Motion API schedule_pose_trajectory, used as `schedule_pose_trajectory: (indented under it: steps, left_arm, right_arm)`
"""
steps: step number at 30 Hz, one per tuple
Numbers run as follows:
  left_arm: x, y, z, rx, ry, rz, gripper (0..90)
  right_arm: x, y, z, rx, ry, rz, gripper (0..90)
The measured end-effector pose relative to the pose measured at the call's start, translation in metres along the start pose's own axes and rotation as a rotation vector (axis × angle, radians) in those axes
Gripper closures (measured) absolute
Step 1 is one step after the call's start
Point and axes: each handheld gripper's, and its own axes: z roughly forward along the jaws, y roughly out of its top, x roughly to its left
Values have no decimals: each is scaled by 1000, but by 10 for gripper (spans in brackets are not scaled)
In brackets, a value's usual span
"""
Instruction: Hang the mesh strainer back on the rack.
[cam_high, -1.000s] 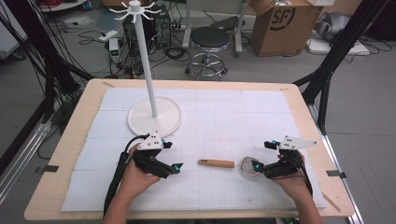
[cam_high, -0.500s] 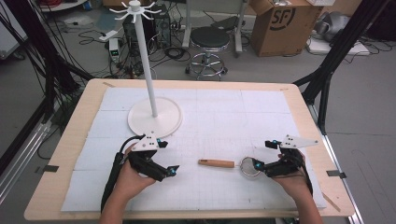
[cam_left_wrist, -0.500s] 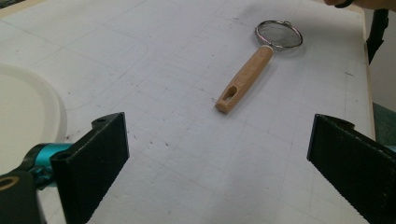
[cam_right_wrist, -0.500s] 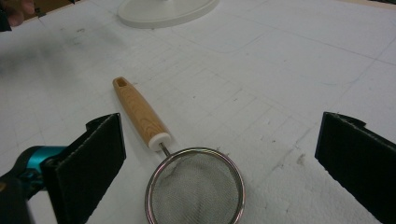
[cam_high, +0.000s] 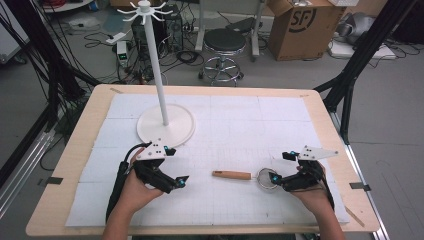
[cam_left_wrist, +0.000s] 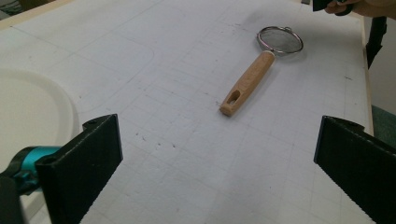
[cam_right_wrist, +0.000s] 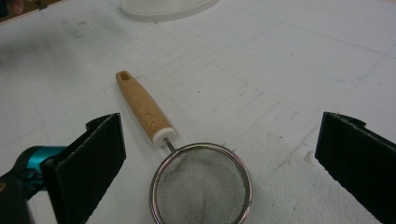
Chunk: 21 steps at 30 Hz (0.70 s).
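Between the right tongs (cam_high: 274, 179) sits the mesh bowl of a small strainer (cam_right_wrist: 201, 186), and the jaws stand spread wide with nothing pinched; the right gripper view has the steel rim low between the two black pads, neither pad touching it. The left tongs (cam_high: 181, 181) are empty too, and their jaws have just been opening to full spread, with only bare mat between them. The strainer lies flat on the white gridded mat (cam_high: 240, 127) near the front of the bench (cam_high: 85, 125), its wooden handle (cam_high: 231, 175) pointing toward the left tongs, the slotted end nearest them but still apart.

The step in hand looks like picking the strainer up, likely to hang it on the white hook stand (cam_high: 165, 125) that rises from its round base behind the left hand. A thin wire rim is a poor thing to pinch; the wooden handle would give the pads a better hold. My judgement is that the left tongs should come in low and level, straddle the handle across its width near the middle, and close before lifting, leaving the slot at the tip free for a hook.

Both hands rest low over the mat, forearms coming in from the near edge. The left hand (cam_high: 135, 187) angles inward to the right, the right hand (cam_high: 312, 192) angles inward to the left, so the two tongs face each other along the strainer.
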Motion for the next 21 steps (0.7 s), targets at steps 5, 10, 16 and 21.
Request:
schedule_pose_trajectory:
  steps: [5, 10, 16, 21]
  left_arm:
    - [1, -3, -4, 0, 13, 4, 16]
    - [2, -5, -7, -8, 26, -6, 16]
    - [4, -4, -10, -14, 32, -6, 16]
    - [5, -5, -11, -12, 35, -12, 16]
  right_arm:
    - [1, 2, 3, 10, -1, -7, 5]
    - [2, 9, 8, 16, 4, -17, 5]
    - [6, 17, 22, 74, 20, -47, 5]
    - [11, 26, 32, 144, 26, -77, 6]
